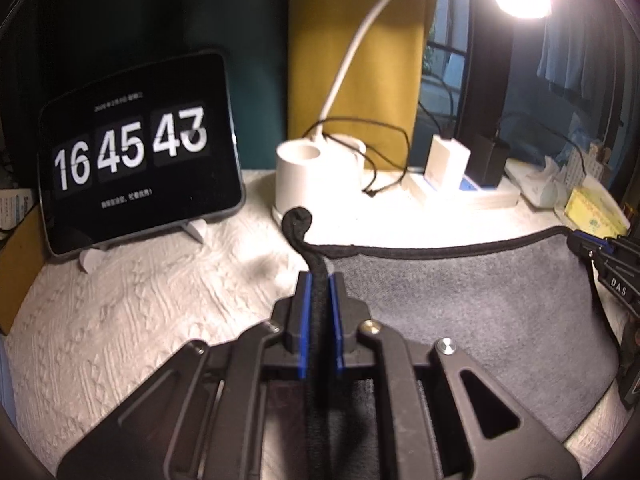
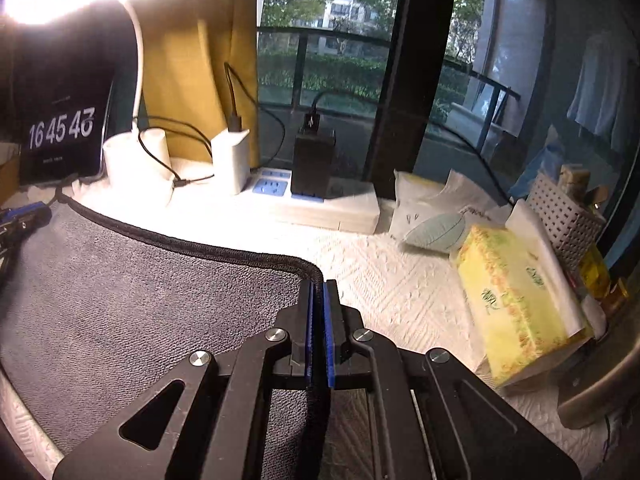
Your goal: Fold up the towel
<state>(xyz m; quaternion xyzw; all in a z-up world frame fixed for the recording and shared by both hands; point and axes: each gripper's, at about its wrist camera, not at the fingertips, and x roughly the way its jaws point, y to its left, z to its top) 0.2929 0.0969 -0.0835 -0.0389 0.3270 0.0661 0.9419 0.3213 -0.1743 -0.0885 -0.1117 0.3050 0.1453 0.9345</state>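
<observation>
A grey towel with a black hem lies over a white textured cloth. My left gripper is shut on the towel's left corner, whose hem curls up past the fingertips. My right gripper is shut on the towel's right corner. The far hem hangs stretched between the two grippers. The right gripper also shows at the right edge of the left wrist view. The left gripper shows at the left edge of the right wrist view.
A tablet clock stands at the back left. A white desk lamp base, a power strip with chargers and cables sit behind the towel. A yellow tissue pack, bags and a white basket crowd the right.
</observation>
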